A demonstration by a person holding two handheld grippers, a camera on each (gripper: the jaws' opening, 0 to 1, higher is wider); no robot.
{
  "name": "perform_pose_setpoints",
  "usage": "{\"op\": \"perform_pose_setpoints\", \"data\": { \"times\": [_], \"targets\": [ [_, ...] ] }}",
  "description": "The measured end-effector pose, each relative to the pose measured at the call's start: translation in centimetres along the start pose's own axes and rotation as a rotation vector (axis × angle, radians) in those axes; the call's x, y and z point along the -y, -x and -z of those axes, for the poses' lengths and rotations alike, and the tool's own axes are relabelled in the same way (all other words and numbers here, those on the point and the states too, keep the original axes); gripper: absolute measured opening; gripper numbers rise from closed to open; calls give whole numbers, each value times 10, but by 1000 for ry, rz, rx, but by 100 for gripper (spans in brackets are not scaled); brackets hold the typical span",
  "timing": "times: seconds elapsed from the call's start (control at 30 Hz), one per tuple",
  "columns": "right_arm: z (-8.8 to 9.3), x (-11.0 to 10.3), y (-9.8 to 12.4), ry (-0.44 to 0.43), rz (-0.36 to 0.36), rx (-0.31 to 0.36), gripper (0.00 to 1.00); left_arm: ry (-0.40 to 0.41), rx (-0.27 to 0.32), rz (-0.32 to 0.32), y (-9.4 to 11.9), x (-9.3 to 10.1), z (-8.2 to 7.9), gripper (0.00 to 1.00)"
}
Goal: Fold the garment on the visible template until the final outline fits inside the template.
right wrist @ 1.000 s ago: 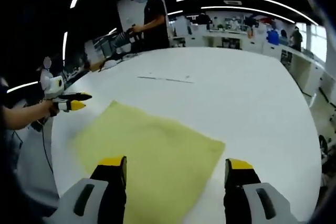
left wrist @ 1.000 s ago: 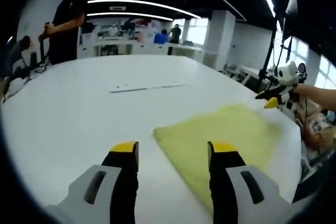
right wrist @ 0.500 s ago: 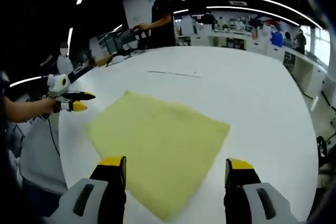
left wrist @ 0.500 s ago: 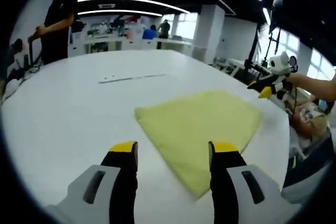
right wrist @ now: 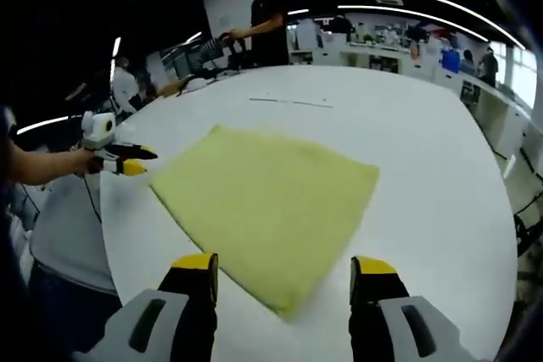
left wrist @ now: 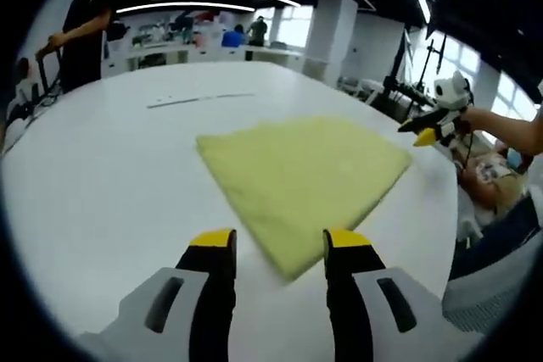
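A yellow folded cloth (left wrist: 301,174) lies flat on the white table (left wrist: 102,167), one corner pointing at my left gripper (left wrist: 278,247). That gripper is open, its yellow-tipped jaws just short of the corner and holding nothing. In the right gripper view the same cloth (right wrist: 267,197) spreads ahead of my right gripper (right wrist: 284,270), which is open and empty near another corner. The right gripper (left wrist: 433,129) also appears at the right of the left gripper view, beyond the cloth's far corner. The left gripper (right wrist: 123,161) appears at the left of the right gripper view, held by a hand.
A thin line marking (left wrist: 199,99) runs across the table beyond the cloth. A person in black (left wrist: 81,36) stands at the far table edge. Desks and equipment (right wrist: 382,52) fill the room behind. The table edge (right wrist: 110,235) lies close on the left.
Both views have pulled back and tilted down, so more of the cloth shows and its near corners sit between the jaws. The cloth itself has not moved. Both jaw pairs look slightly narrower.
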State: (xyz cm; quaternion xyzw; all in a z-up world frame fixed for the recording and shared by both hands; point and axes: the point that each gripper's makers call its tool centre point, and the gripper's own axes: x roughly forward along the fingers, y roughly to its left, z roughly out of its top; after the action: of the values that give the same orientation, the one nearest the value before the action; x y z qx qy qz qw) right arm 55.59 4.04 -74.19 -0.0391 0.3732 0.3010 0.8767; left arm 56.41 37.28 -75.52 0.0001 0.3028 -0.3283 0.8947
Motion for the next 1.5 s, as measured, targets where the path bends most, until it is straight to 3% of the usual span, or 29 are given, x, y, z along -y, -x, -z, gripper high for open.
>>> {"op": "perform_pose_setpoints", "data": {
  "times": [0.5, 0.67, 0.83, 1.1, 1.3, 1.4, 1.5],
  "targets": [
    [37, -4, -1, -56, 27, -62, 27, 41, -19, -14, 3, 6, 19, 24],
    [43, -3, -2, -67, 40, -60, 21, 49, -37, -12, 1, 5, 23, 16],
    [44, -1, -3, -63, 56, -48, 8, 51, -46, -13, 0, 5, 25, 12],
    [45, 1, -3, -51, 55, -47, 0, 53, -54, -10, 0, 5, 26, 6],
    [46, 2, -3, -36, 58, -47, 0, 41, -52, -8, -1, 6, 26, 3],
    [46, 4, -2, 12, 59, -53, 0, 39, -49, -13, -1, 6, 25, 2],
    [34, 7, 4, 116, 70, -25, 0, 32, -37, -12, 0, 6, 21, 1]
  ]
}}
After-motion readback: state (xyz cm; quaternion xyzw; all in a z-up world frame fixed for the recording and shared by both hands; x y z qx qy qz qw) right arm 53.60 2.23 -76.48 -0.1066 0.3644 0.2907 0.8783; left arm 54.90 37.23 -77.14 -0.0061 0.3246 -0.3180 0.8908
